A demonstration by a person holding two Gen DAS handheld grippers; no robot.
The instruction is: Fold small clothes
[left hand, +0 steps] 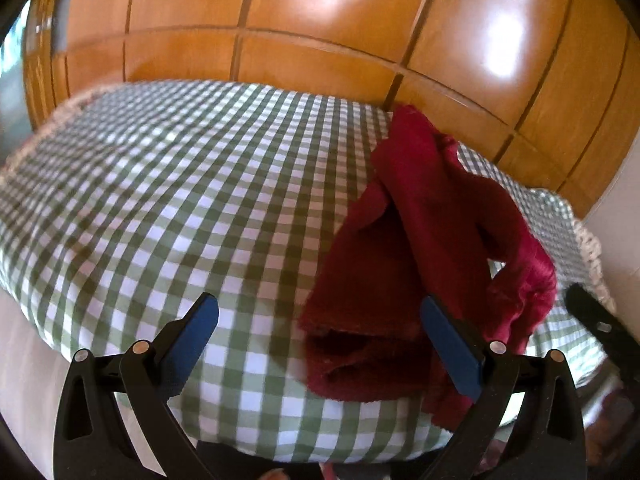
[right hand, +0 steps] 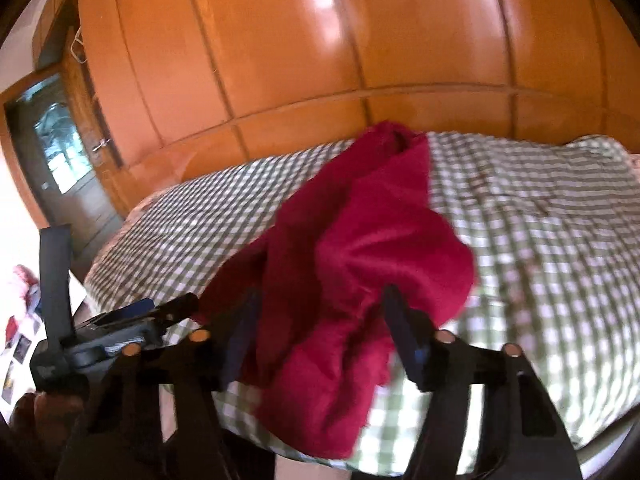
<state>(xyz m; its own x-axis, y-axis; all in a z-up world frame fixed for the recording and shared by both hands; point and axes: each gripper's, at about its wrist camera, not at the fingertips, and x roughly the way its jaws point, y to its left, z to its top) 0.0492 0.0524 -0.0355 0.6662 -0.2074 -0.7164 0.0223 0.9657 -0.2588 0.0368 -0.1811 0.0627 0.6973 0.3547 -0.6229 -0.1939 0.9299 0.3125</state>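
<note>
A dark red fuzzy garment (left hand: 416,248) lies crumpled on the green-and-white checked cloth (left hand: 180,184), near its front right part. My left gripper (left hand: 320,312) is open just above the near edge; its right finger (left hand: 452,348) lies over the garment's near fold, its left finger (left hand: 196,336) over bare cloth. In the right wrist view the garment (right hand: 352,264) fills the gap between the spread fingers of my right gripper (right hand: 320,304), which is open; the garment drapes over the table's front edge.
A glossy wooden panelled wall (left hand: 320,20) stands right behind the table. The checked cloth (right hand: 540,240) stretches right. The left gripper's body (right hand: 92,340) sits close on the left of the right wrist view. A door (right hand: 64,152) is at far left.
</note>
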